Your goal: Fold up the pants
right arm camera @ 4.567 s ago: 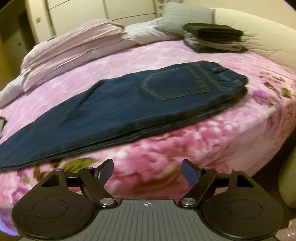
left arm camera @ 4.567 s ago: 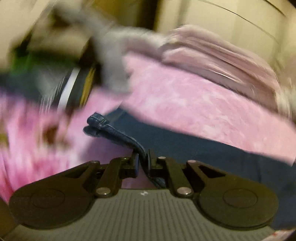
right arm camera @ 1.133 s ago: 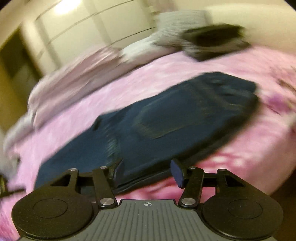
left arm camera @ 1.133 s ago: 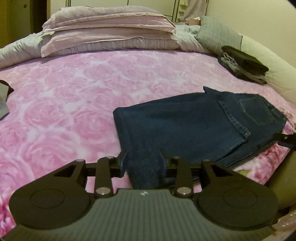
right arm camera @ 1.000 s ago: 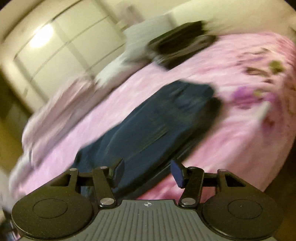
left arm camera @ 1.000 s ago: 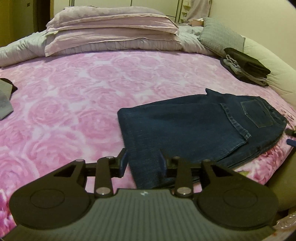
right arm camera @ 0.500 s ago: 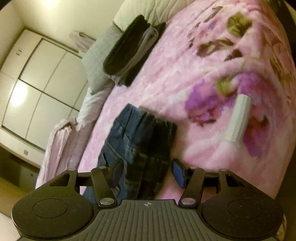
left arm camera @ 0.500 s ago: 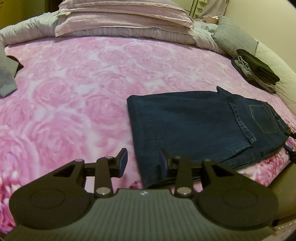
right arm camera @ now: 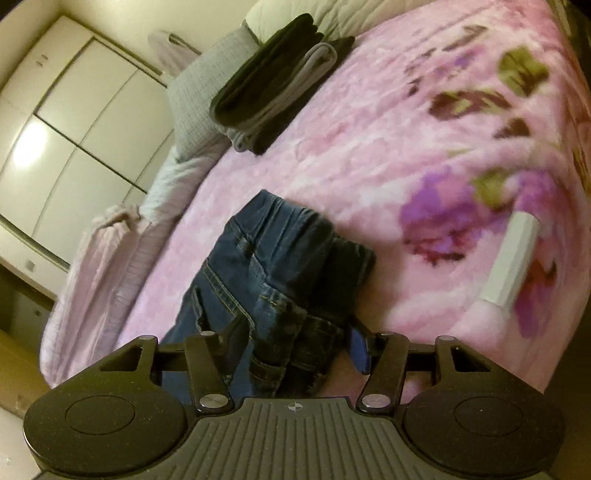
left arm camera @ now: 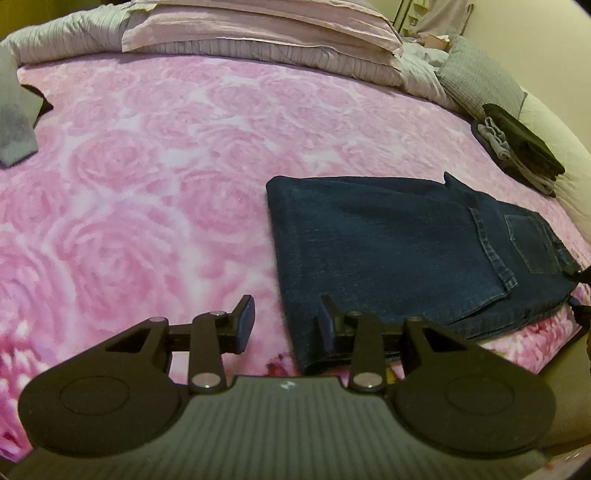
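Observation:
Dark blue jeans (left arm camera: 388, 243), folded in half, lie on the pink rose blanket (left arm camera: 166, 155) near the bed's right edge. My left gripper (left arm camera: 286, 323) is open at the near corner of the fold. That corner lies by its right finger (left arm camera: 327, 321), with bare blanket filling the rest of the gap. At the other end, my right gripper (right arm camera: 297, 339) straddles the bunched waistband (right arm camera: 291, 295) and its jaws are closing. Its left finger (right arm camera: 236, 332) is against the denim, and the blue right pad (right arm camera: 360, 349) stands just off it.
Stacked pink pillows (left arm camera: 258, 26) and a grey cushion (left arm camera: 476, 77) line the headboard side. Folded black and grey clothes (right arm camera: 277, 77) sit beyond the jeans. A grey garment (left arm camera: 14, 122) lies far left and a white cylinder (right arm camera: 511, 258) near the bed's edge. White wardrobe doors (right arm camera: 74, 110) stand behind.
The right gripper swung round to the waistband end and its jaws narrowed around it. The left gripper slid left, so the jeans' corner moved from between its fingers to its right finger.

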A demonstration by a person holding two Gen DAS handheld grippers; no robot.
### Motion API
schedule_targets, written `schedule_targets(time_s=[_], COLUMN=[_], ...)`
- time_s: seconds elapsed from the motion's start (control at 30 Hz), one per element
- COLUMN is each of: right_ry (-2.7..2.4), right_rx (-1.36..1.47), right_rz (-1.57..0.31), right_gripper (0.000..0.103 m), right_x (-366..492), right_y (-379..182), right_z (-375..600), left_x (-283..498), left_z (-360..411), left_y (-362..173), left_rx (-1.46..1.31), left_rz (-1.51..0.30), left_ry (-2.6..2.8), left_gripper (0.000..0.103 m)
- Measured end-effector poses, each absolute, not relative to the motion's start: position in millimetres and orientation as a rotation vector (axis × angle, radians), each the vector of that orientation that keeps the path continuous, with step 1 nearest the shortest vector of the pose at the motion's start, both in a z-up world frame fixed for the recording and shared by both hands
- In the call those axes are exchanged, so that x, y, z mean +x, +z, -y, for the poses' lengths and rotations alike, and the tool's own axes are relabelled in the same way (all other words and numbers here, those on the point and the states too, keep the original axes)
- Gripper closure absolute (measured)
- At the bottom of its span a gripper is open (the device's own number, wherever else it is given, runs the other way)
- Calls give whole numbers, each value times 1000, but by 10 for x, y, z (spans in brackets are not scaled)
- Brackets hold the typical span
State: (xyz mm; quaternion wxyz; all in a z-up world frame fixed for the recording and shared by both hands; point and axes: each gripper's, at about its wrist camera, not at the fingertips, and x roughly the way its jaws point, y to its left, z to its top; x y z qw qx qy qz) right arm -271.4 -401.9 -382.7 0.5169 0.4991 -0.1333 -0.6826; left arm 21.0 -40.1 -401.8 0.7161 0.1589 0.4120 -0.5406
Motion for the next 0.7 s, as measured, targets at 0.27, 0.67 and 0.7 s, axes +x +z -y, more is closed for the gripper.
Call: schedule_targets(time_s=[0.27,0.67,0.7], right_ry=[-1732,-1728,-1677], right_rx=[1202,169,78], right_rz=[378,-327,-365], right_gripper=[81,85,85], right_x=[-2602,-290,-22], right_y=[-3759,-2242,-2229], right_z=[4035,4252,4185], left_x=[349,792,832], left_z=[332,-173,-230], left_y=[-4009,-3967,-3969], left_rx=[312,227,219], left_rz=[-928,-958,-962], left_ry=[-1186,-1116,-1108], left_gripper=[71,71,71])
